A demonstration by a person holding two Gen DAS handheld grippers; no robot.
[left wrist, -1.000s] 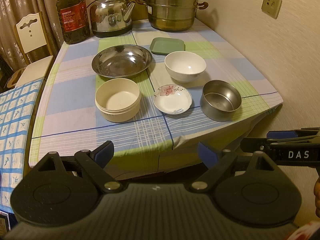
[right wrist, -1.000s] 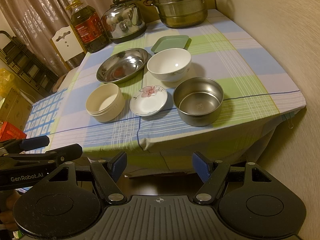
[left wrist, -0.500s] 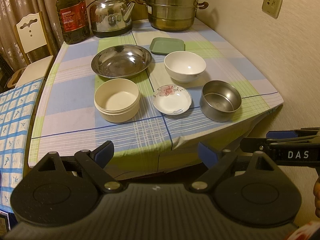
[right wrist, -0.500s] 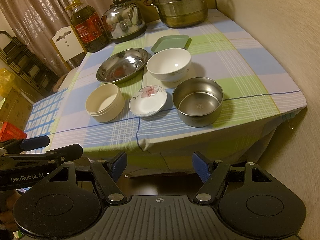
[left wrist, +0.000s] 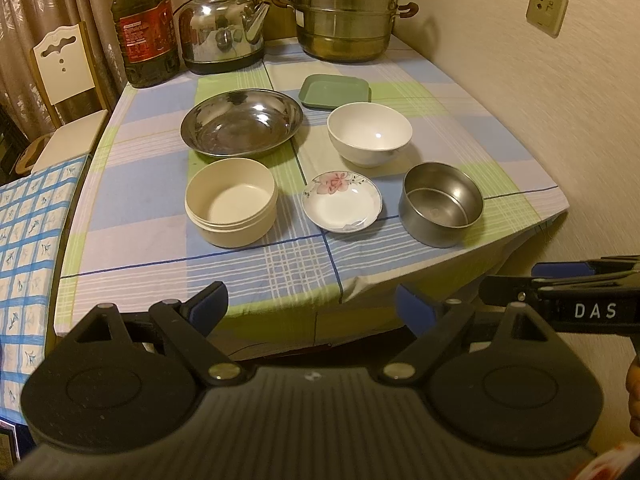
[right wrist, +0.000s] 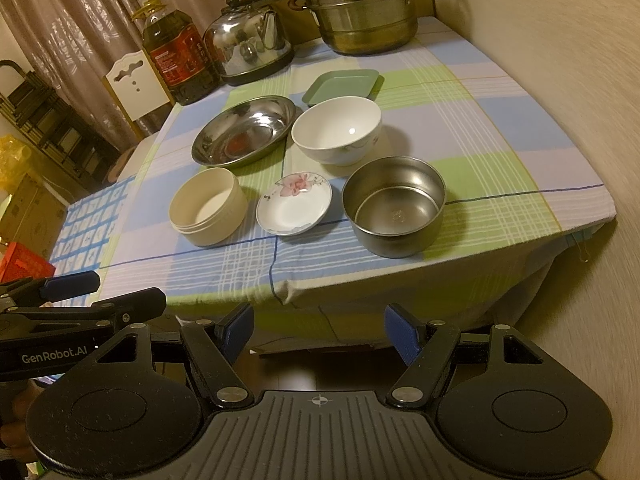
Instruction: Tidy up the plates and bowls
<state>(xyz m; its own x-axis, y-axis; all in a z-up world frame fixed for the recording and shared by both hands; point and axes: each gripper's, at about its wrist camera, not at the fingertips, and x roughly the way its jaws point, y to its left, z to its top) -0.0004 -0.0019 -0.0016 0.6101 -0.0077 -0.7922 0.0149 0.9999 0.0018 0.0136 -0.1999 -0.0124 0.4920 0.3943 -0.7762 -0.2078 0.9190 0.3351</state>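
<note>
On the checked tablecloth (left wrist: pixel 136 236) stand a cream round bowl (left wrist: pixel 231 202), a small flowered saucer (left wrist: pixel 341 201), a steel bowl (left wrist: pixel 441 203), a white bowl (left wrist: pixel 369 133), a wide steel plate (left wrist: pixel 241 121) and a green square plate (left wrist: pixel 335 91). They also show in the right wrist view: cream bowl (right wrist: pixel 207 207), saucer (right wrist: pixel 294 203), steel bowl (right wrist: pixel 394 206), white bowl (right wrist: pixel 336 129), steel plate (right wrist: pixel 244 129), green plate (right wrist: pixel 341 86). My left gripper (left wrist: pixel 312 306) and right gripper (right wrist: pixel 319 330) are open and empty, below the table's front edge.
An oil bottle (left wrist: pixel 144 28), a kettle (left wrist: pixel 222 36) and a stacked steamer pot (left wrist: pixel 346 12) stand at the back. A wall (left wrist: pixel 560 120) runs along the right. A white chair (left wrist: pixel 64 80) stands at the left.
The left view has edged slightly; both grippers remain open below the table edge. Nothing on the table has moved.
</note>
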